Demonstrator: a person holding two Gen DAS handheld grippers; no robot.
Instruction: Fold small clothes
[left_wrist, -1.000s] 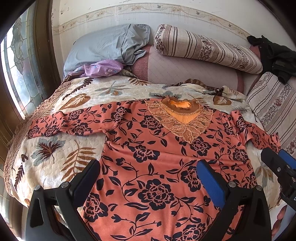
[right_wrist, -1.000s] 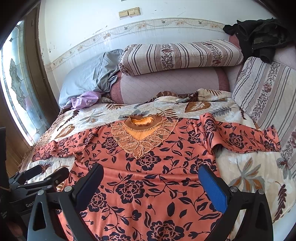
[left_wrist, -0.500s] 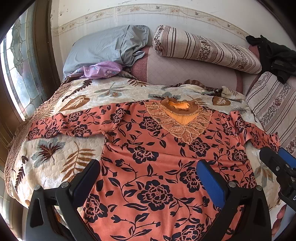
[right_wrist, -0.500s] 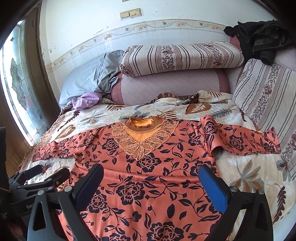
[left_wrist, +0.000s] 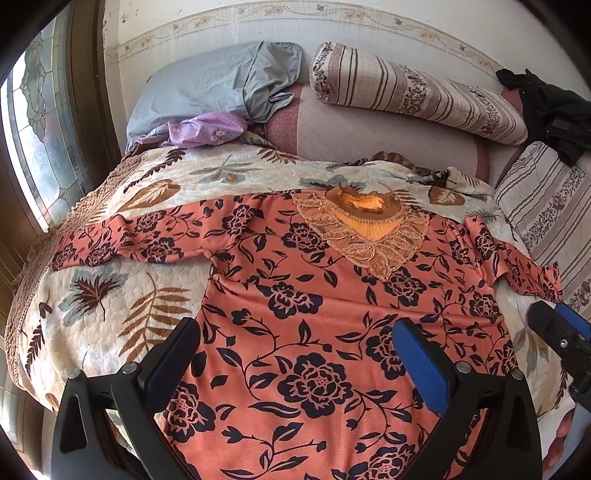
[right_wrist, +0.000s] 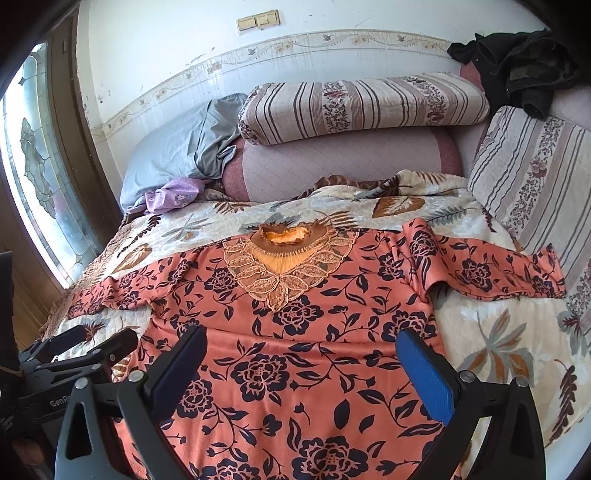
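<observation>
Almost no change from a moment ago; just a tiny drift back, so a bit more bed in view; orange flowered top (left_wrist: 317, 314) spread flat on the leafy blanket (left_wrist: 110, 317), neck at the far end, both sleeves out; left gripper (left_wrist: 299, 362) spread wide, holding nothing; right gripper (right_wrist: 303, 369) the same; no fold begun yet

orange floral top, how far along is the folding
Done: the orange floral top lies spread face up on the bedspread, sleeves out. In hand: nothing; left tongs and right tongs are open above it. Left: every fold.
</observation>
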